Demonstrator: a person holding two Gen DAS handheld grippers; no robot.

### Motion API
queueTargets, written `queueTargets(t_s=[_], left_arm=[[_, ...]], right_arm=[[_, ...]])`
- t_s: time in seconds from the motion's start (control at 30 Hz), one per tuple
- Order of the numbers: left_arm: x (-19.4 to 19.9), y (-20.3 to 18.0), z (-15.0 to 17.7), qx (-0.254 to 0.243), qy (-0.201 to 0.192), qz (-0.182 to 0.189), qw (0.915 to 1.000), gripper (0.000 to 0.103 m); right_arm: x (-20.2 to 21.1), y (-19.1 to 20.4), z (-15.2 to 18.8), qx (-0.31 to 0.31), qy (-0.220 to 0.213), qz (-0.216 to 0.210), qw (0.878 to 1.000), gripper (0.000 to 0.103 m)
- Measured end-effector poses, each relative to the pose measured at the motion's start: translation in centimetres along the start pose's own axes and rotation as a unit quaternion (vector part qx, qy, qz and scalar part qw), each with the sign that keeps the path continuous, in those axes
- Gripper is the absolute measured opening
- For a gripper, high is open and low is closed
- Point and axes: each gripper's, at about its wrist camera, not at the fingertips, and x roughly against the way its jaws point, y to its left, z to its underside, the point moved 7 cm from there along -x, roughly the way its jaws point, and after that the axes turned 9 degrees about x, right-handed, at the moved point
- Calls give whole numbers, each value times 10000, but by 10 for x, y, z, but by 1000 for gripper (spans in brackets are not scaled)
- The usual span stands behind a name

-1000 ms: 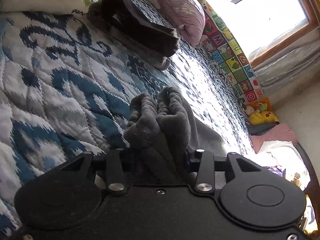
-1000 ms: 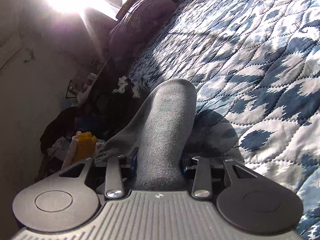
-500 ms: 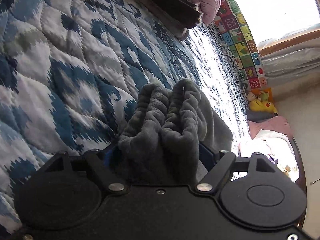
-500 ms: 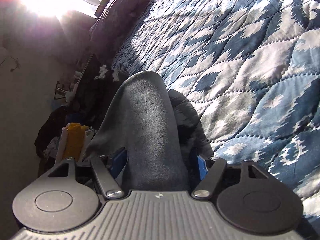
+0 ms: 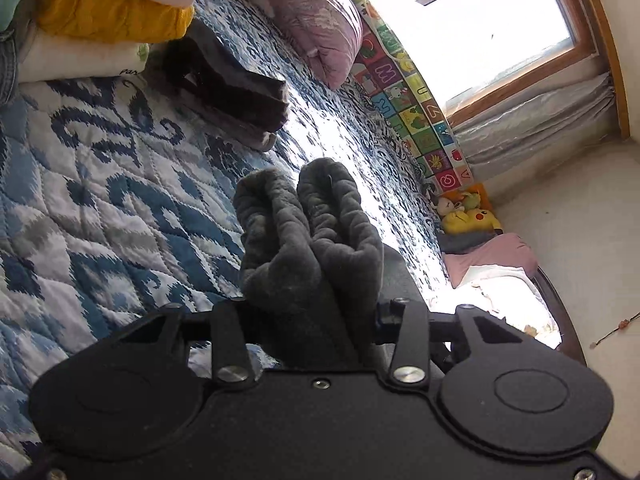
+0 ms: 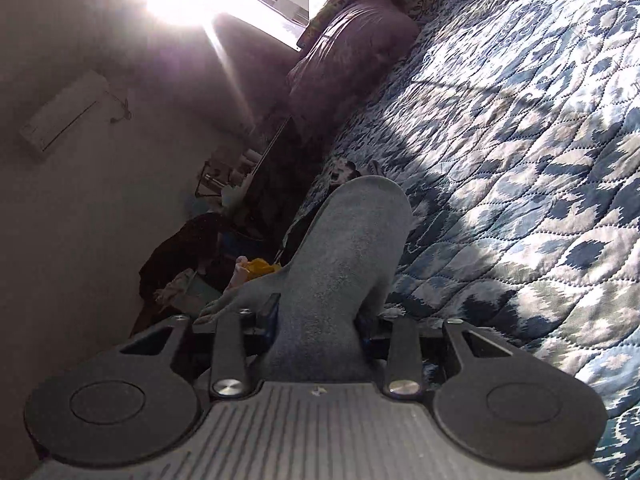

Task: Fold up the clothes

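Since half a second ago both grippers have risen from the bed: the left wrist view, then filled with quilt close below, now takes in the folded pile again, and the links on both tools have drawn in from their splayed stance. The left gripper (image 5: 310, 312) points along the blue patterned quilt (image 5: 100, 200) toward the window (image 5: 500, 20), tilted so the bed slopes across the frame. Its jaws pinch a bunched double fold of the grey fleece garment (image 5: 308, 240), which stands up above the quilt. The right gripper (image 6: 316, 320) aims toward the bed's edge and the dim wall, its jaws pressed on a smooth single fold of the same grey garment (image 6: 344, 264). A dark folded garment (image 5: 228, 84) and a stack of folded clothes (image 5: 100, 24) lie farther up the bed, well apart, near a pink pillow (image 5: 316, 20).
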Motion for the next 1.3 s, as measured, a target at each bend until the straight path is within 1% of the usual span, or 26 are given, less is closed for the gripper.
queueTargets(t_s=[0.07, 0.17, 0.27, 0.33, 0.4, 0.47, 0.57, 0.63, 0.73, 0.8, 0.83, 0.87, 0.9, 0.93, 0.97, 1.0, 1.03, 1.1, 1.13, 1.17, 1.23, 1.27, 1.3], left_arm=[[8, -3, -11, -33, -126, 44, 9999, 40], [4, 15, -23, 149, -160, -121, 9997, 40], [-14, 50, -29, 393, -16, -504, 9980, 40], [-29, 71, -38, 615, 102, -581, 9964, 40], [-40, 79, -56, 707, 90, -522, 9961, 40], [-47, 71, -85, 674, -106, -263, 9973, 39], [-56, 49, -131, 506, -450, 71, 9977, 39], [-64, 32, -167, 363, -720, 286, 9963, 39], [-76, 18, -211, 217, -1042, 480, 9932, 39], [-85, 14, -234, 110, -1231, 553, 9908, 39], [-92, 16, -243, -38, -1311, 383, 9906, 41], [-101, 19, -250, -222, -1383, 134, 9900, 44], [-111, 24, -253, -528, -1428, -352, 9877, 56], [-123, 31, -252, -1058, -1481, -1256, 9752, 65], [-129, 31, -245, -1695, -1575, -1890, 9543, 64], [-134, 27, -235, -2339, -1676, -2364, 9281, 63], [-135, 21, -225, -2699, -1723, -2389, 9167, 64], [-133, 17, -214, -2911, -1800, -2367, 9093, 64], [-130, 15, -209, -2974, -1885, -2361, 9057, 64], [-124, 15, -206, -3004, -1960, -2316, 9042, 64], [-114, 14, -199, -2941, -1994, -2229, 9078, 64], [-109, 15, -195, -2818, -1962, -2152, 9142, 64], [-104, 15, -187, -2695, -1884, -2072, 9214, 65]], right_arm=[[-7, 11, -7, 68, -18, -88, 9999, 36], [-28, 6, -8, -64, 156, -83, 9998, 36], [-60, -13, 2, -150, 516, 110, 9985, 36], [-83, -24, 5, -201, 743, 162, 9969, 36], [-103, -27, -5, -232, 774, 34, 9967, 36], [-123, -23, -23, -102, 715, -114, 9973, 36], [-156, -8, -62, 183, 512, -366, 9979, 36], [-181, 4, -96, 381, 320, -560, 9972, 36], [-216, 22, -140, 723, 34, -791, 9942, 36], [-240, 25, -161, 796, -79, -860, 9931, 36], [-254, 23, -168, 858, -108, -802, 9930, 36], [-269, 17, -172, 959, -118, -648, 9932, 39], [-285, 7, -172, 1031, -58, -380, 9939, 46], [-304, -10, -166, 1004, 180, 22, 9948, 46], [-321, -26, -157, 933, 487, 360, 9938, 46], [-334, -39, -146, 1012, 758, 659, 9898, 46], [-341, -46, -137, 1229, 868, 872, 9848, 46], [-340, -42, -130, 1676, 684, 985, 9785, 46], [-335, -40, -129, 1763, 605, 1009, 9773, 46], [-327, -39, -129, 1695, 541, 999, 9790, 46], [-309, -37, -131, 1557, 413, 978, 9821, 46], [-301, -36, -131, 1488, 349, 967, 9835, 46], [-292, -35, -132, 1419, 285, 956, 9848, 49]])
